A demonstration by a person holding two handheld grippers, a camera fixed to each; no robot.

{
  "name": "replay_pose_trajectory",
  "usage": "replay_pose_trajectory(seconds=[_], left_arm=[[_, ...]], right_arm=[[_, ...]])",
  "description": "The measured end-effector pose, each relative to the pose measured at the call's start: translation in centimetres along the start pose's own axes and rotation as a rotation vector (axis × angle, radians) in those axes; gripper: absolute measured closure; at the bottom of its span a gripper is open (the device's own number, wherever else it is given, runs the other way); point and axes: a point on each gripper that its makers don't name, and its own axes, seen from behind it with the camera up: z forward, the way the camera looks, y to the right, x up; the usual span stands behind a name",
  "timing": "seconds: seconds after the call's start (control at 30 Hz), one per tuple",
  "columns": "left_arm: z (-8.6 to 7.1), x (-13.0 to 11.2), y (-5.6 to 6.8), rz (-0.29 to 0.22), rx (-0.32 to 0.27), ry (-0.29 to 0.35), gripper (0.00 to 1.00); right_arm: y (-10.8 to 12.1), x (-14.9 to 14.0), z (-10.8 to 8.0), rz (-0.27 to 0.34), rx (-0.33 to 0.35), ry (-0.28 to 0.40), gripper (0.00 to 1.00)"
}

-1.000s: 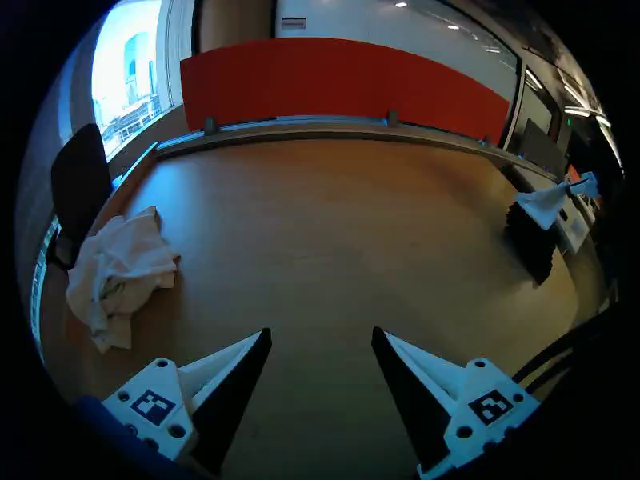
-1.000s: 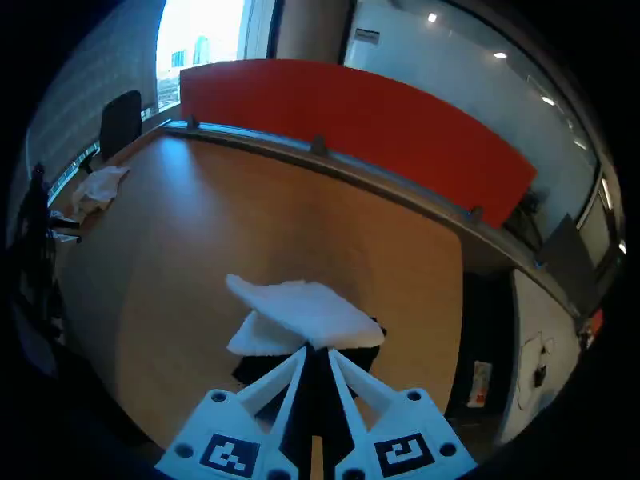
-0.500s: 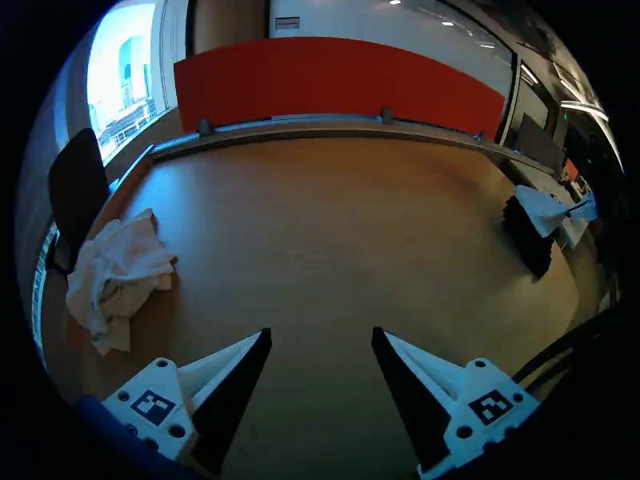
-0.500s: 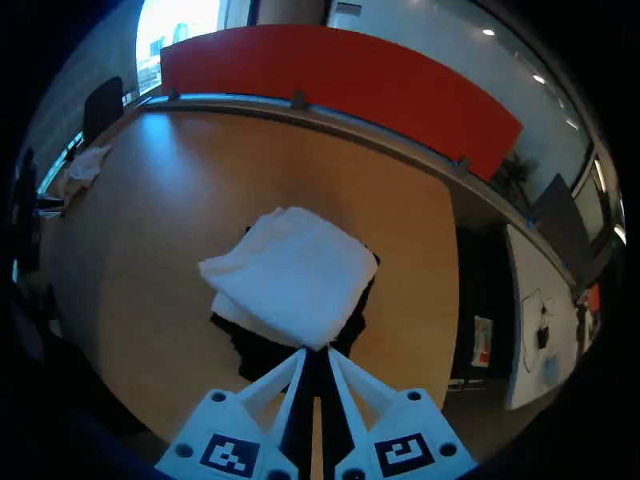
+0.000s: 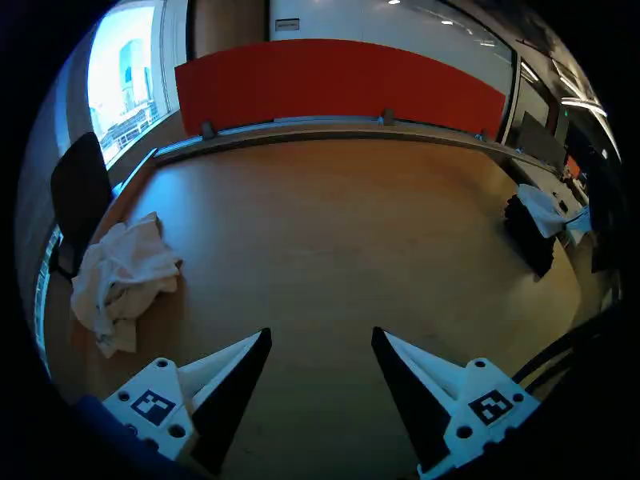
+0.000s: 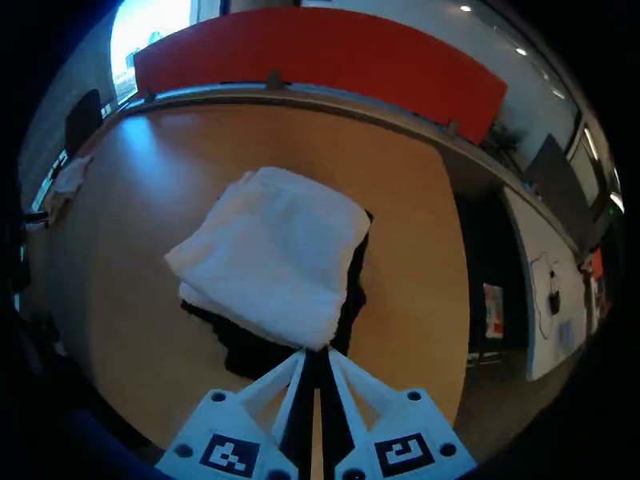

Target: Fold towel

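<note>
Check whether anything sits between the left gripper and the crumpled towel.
Nothing visible does. Bare desk lies between the open left gripper and the crumpled towel, off to its left by the desk edge near a chair. The right gripper grips a folded towel elsewhere.

A folded towel (image 6: 272, 248) is pictured laid atop a stack of cloths (image 6: 248, 356) near the right edge of the table (image 5: 336, 232). A crumpled towel (image 5: 120, 276) is heaped at the opposite edge, before a chair (image 5: 78, 192), and a partition (image 5: 336, 80) is set along the far side.
</note>
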Motion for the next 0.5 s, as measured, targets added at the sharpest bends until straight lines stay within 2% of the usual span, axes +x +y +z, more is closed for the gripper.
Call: replay_pose_trajectory(seconds=[0.27,0.5], left_arm=[[-0.1,0.0,0.1,0.000,0.007,0.001,0.07],[-0.1,0.0,0.1,-0.001,0.010,0.000,0.07]], right_arm=[[0.4,-1.6,2.1,0.055,-0.012,-0.027,0.96],[0.3,-1.7,2.9,0.087,-0.017,-0.022,0.96]])
